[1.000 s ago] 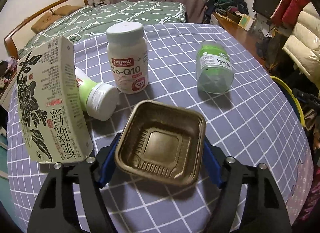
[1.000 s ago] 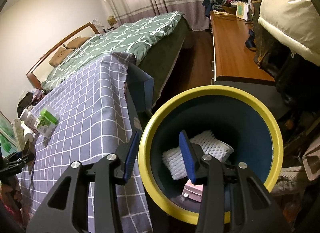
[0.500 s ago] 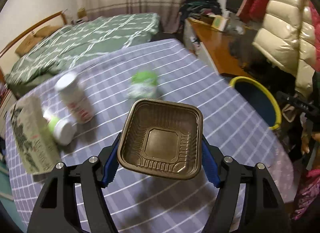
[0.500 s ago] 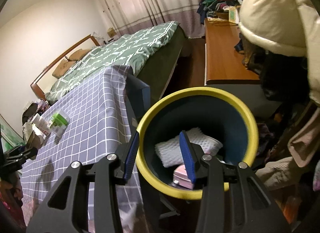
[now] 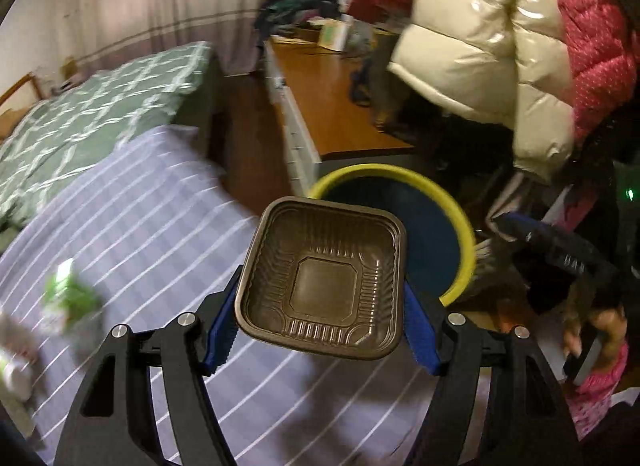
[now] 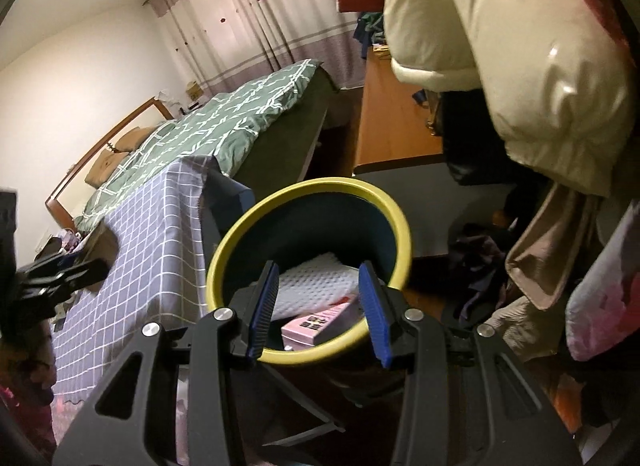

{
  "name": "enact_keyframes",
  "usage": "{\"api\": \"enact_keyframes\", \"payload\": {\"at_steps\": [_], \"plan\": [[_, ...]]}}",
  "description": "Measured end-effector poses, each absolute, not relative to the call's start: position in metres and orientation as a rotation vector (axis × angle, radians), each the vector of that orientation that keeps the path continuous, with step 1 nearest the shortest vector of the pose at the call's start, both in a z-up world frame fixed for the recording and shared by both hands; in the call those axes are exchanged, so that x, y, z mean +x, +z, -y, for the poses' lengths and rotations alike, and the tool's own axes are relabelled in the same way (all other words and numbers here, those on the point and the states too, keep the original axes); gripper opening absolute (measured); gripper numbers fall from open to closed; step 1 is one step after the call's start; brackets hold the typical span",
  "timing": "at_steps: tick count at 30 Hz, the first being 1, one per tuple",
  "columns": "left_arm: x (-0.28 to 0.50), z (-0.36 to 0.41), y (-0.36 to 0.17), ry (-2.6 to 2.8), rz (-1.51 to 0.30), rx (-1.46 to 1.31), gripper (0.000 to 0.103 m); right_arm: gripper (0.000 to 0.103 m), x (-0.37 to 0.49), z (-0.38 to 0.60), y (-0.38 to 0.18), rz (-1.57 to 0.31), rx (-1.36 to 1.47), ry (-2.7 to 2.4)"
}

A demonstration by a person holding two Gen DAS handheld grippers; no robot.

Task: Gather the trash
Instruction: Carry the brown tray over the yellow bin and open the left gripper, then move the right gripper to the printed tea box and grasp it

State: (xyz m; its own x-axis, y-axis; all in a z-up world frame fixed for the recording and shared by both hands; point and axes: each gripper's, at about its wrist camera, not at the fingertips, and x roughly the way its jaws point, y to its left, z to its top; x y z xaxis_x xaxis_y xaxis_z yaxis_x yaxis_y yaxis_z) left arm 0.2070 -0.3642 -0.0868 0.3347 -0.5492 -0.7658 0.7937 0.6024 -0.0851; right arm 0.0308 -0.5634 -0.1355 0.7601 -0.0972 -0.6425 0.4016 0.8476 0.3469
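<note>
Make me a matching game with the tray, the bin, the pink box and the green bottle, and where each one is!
Things:
1. brown plastic tray
2. yellow-rimmed bin
3. pink box
4. green bottle

Places:
A. lying on the checked tablecloth
B. standing on the floor beside the table
C. gripped in the left tool
D. inside the bin, next to a white foam pad

Pairs: 1-C, 2-B, 3-D, 4-A
</note>
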Motion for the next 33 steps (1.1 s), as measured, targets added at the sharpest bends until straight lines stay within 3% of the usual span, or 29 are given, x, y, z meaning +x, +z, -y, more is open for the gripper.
{"api": "enact_keyframes", "payload": {"at_steps": [8, 14, 16, 18, 33], "plan": [[0.209, 0.461, -0.118, -0.985, -0.919, 0.369, 0.070, 0.040, 0.016, 0.574, -0.139, -0.651, 0.496, -0.320], [0.209, 0.490, -0.138, -0.979, -0.942, 0.372, 0.071, 0.041, 0.013, 0.578, -0.139, -0.649, 0.511, -0.332], [0.211, 0.495, -0.142, -0.975, -0.945, 0.369, 0.081, 0.041, 0.014, 0.577, -0.139, -0.649, 0.516, -0.331], [0.210, 0.495, -0.145, -0.967, -0.938, 0.368, 0.087, 0.041, 0.013, 0.574, -0.137, -0.641, 0.516, -0.330], [0.198, 0.398, -0.096, -0.906, -0.857, 0.247, 0.094, 0.046, 0.013, 0.549, -0.119, -0.622, 0.448, -0.312]]}}
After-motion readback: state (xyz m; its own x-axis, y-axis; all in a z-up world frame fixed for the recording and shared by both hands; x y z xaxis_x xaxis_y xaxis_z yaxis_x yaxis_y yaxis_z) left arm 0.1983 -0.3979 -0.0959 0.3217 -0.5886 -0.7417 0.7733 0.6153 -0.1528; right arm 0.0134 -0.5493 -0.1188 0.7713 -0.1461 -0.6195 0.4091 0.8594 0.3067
